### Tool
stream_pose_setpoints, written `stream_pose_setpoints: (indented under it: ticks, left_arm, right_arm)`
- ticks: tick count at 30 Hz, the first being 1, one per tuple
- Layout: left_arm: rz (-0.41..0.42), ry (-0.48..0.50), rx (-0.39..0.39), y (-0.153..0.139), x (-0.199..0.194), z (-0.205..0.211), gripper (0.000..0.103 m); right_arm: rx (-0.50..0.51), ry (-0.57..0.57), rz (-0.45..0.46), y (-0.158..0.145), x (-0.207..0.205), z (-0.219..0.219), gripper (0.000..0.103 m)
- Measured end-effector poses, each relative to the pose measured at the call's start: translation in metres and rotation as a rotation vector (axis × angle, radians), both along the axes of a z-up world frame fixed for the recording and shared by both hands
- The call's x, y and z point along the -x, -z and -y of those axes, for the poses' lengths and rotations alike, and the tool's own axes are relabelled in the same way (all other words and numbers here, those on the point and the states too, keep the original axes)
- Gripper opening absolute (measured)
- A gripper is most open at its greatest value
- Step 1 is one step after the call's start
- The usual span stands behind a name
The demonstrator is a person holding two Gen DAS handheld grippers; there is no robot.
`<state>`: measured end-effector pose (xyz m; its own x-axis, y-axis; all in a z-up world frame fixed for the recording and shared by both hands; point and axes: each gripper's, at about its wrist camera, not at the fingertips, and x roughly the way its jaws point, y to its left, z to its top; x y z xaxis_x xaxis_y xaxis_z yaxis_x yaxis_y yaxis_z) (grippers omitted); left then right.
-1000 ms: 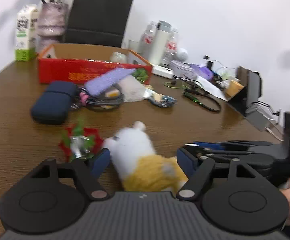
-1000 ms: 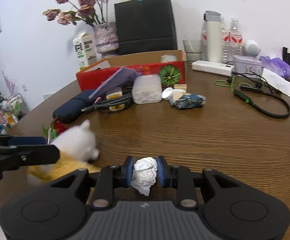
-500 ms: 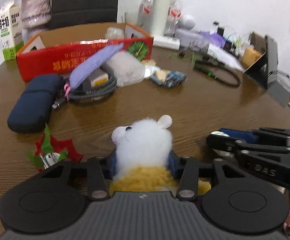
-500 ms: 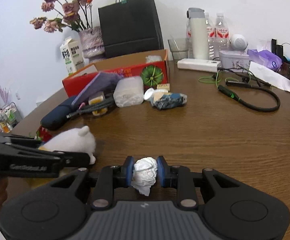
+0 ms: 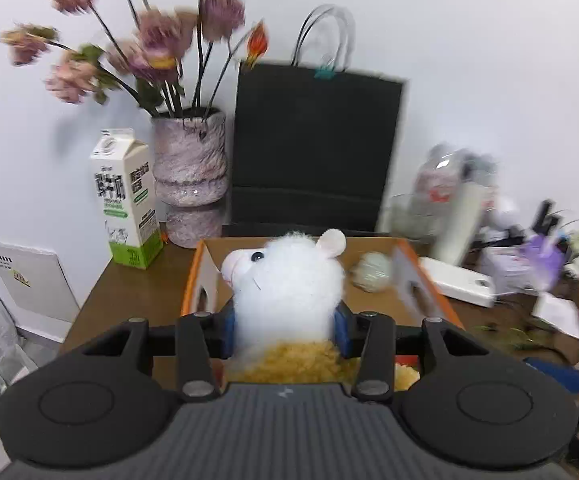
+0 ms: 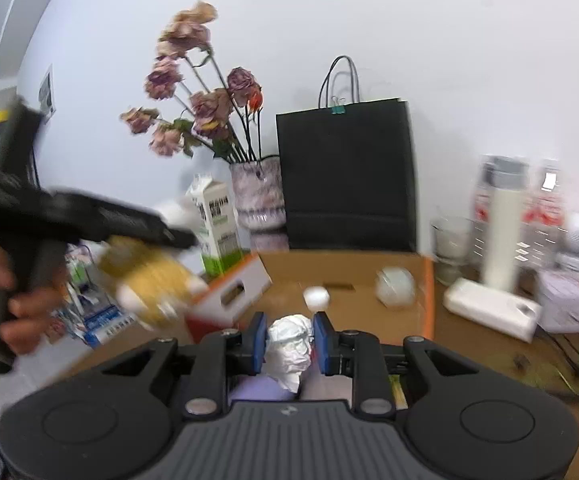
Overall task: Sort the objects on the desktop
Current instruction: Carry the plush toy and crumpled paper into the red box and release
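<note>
My left gripper (image 5: 285, 328) is shut on a white and yellow plush toy (image 5: 285, 280) and holds it up in front of the open cardboard box (image 5: 373, 300). In the right wrist view the left gripper (image 6: 89, 220) shows blurred at the left with the plush (image 6: 145, 280) under it, beside the box's left flap. My right gripper (image 6: 289, 344) is shut on a crumpled white paper ball (image 6: 289, 344) and holds it at the near edge of the box (image 6: 345, 272). Two pale round items (image 6: 395, 286) lie inside the box.
Behind the box stand a milk carton (image 5: 127, 200), a vase of dried flowers (image 5: 189, 176) and a black paper bag (image 5: 313, 152). Bottles (image 6: 505, 220), a glass (image 6: 449, 248) and a white power strip (image 6: 493, 308) crowd the right side. A purple item (image 6: 257, 390) lies under my right gripper.
Both grippers have risen from the tabletop and moved forward to the box. The plush left the table in my left gripper. The paper ball stays clamped in my right gripper.
</note>
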<state>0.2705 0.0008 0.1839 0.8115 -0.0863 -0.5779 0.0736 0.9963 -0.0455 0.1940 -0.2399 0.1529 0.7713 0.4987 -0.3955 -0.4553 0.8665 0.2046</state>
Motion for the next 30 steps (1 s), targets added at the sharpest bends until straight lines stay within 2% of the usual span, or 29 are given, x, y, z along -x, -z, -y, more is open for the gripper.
stream_pose_setpoints:
  ticks: [3, 5, 8, 10, 13, 16, 17, 18, 20, 22, 24, 27, 30]
  left_arm:
    - [-0.072, -0.069, -0.072, 0.023, -0.072, 0.001, 0.045]
    - [-0.148, -0.047, -0.109, 0.048, -0.105, -0.001, 0.045]
    - [-0.246, -0.062, -0.161, 0.084, -0.145, -0.002, 0.045]
    - [-0.300, -0.070, -0.227, 0.106, -0.163, 0.000, 0.045]
    - [-0.358, -0.056, -0.327, 0.134, -0.170, 0.005, 0.048]
    - [-0.352, -0.068, -0.343, 0.148, -0.170, 0.003, 0.055]
    - [-0.352, -0.067, -0.349, 0.148, -0.170, 0.004, 0.058]
    - [-0.349, -0.068, -0.330, 0.146, -0.169, 0.004, 0.059]
    - [-0.304, -0.038, -0.259, 0.134, -0.169, 0.000, 0.076]
    - [-0.262, -0.050, -0.220, 0.121, -0.162, -0.002, 0.082]
    - [-0.245, -0.102, -0.158, 0.107, -0.153, -0.007, 0.083]
    - [-0.230, -0.156, -0.003, 0.091, -0.128, -0.019, 0.097]
    - [-0.197, -0.130, 0.034, 0.076, -0.096, -0.014, 0.098]
  right_arm:
    - [0.049, 0.039, -0.021, -0.005, -0.083, -0.022, 0.024]
    - [0.087, 0.044, -0.078, 0.004, -0.132, -0.042, 0.024]
    - [0.107, 0.055, -0.190, 0.028, -0.207, -0.062, 0.024]
    - [0.132, 0.079, -0.249, 0.048, -0.245, -0.069, 0.024]
    - [0.176, 0.104, -0.309, 0.081, -0.285, -0.083, 0.024]
    - [0.228, 0.139, -0.347, 0.108, -0.307, -0.094, 0.028]
    - [0.237, 0.148, -0.359, 0.113, -0.313, -0.095, 0.037]
    - [0.242, 0.157, -0.370, 0.117, -0.317, -0.097, 0.048]
    - [0.241, 0.179, -0.370, 0.116, -0.318, -0.095, 0.060]
    - [0.212, 0.179, -0.354, 0.108, -0.310, -0.091, 0.064]
    - [0.191, 0.186, -0.335, 0.096, -0.298, -0.084, 0.070]
    - [0.159, 0.202, -0.317, 0.078, -0.276, -0.068, 0.075]
    - [0.134, 0.198, -0.321, 0.064, -0.246, -0.056, 0.082]
